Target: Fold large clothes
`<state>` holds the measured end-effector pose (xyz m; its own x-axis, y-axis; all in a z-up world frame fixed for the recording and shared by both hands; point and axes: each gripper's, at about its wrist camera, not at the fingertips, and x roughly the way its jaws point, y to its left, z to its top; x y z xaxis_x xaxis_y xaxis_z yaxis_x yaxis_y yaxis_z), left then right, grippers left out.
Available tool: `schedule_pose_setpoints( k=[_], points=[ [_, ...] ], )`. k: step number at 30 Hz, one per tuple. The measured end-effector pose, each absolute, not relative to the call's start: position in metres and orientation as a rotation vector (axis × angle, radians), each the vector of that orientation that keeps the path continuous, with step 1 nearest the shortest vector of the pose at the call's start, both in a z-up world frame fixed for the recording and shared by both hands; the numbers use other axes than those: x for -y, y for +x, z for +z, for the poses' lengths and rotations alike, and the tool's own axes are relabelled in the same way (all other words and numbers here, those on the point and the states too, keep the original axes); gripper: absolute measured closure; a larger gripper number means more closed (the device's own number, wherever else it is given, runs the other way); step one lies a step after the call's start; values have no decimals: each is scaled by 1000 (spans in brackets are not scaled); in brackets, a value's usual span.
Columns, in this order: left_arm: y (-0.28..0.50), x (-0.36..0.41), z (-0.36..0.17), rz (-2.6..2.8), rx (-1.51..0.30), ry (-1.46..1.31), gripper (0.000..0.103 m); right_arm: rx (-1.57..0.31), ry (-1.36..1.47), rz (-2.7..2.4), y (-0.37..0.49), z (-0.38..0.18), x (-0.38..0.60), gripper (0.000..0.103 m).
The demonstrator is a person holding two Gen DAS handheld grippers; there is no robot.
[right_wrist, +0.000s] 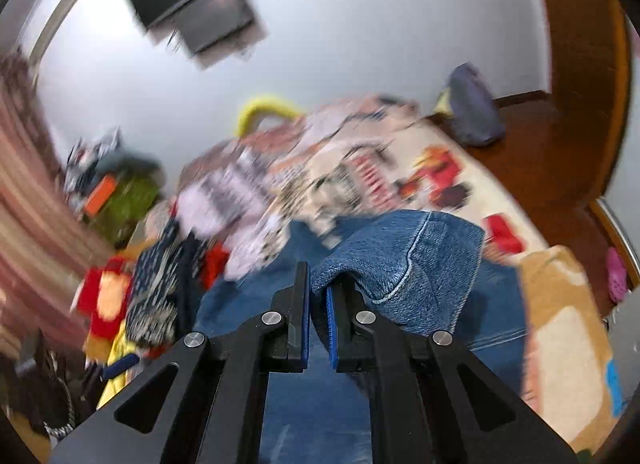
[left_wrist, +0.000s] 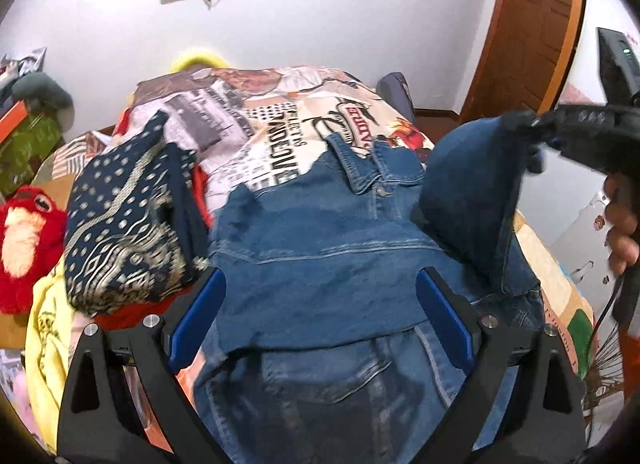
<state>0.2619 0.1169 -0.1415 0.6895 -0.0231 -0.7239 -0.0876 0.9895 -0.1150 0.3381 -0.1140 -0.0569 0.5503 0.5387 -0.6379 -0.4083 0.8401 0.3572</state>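
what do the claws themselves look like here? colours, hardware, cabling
Both are matte black with triangular cutouts in the linkage arms and round silver pivot bolts. The left claw has flat fingers faced with blue pads. The right claw is the same build, blue-lined. In the left view, a bare hand grips the right unit's black handle, with a black cable trailing down. No markings legible.
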Motion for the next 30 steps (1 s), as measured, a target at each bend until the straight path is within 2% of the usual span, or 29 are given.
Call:
schedule_pose_setpoints(
  k=[12,16,22,24,26,30],
  points=[
    [215,-157,-173,102,-887,-182,7,-1201,-76,781,284,-156,-6,95],
    [205,-167,-184,133,-919,-188,7,-1257,-132,837,267,-166,-14,78],
    [209,-164,-190,139,-941,-190,7,-1114,-126,829,261,-127,19,74],
    [216,-158,-188,131,-943,-178,7,-1056,-107,814,263,-109,38,68],
    [227,-147,-185,112,-944,-156,7,-978,-104,768,266,-90,62,56],
    [250,-119,-180,74,-936,-83,7,-875,-148,668,270,-72,100,46]
  ],
)
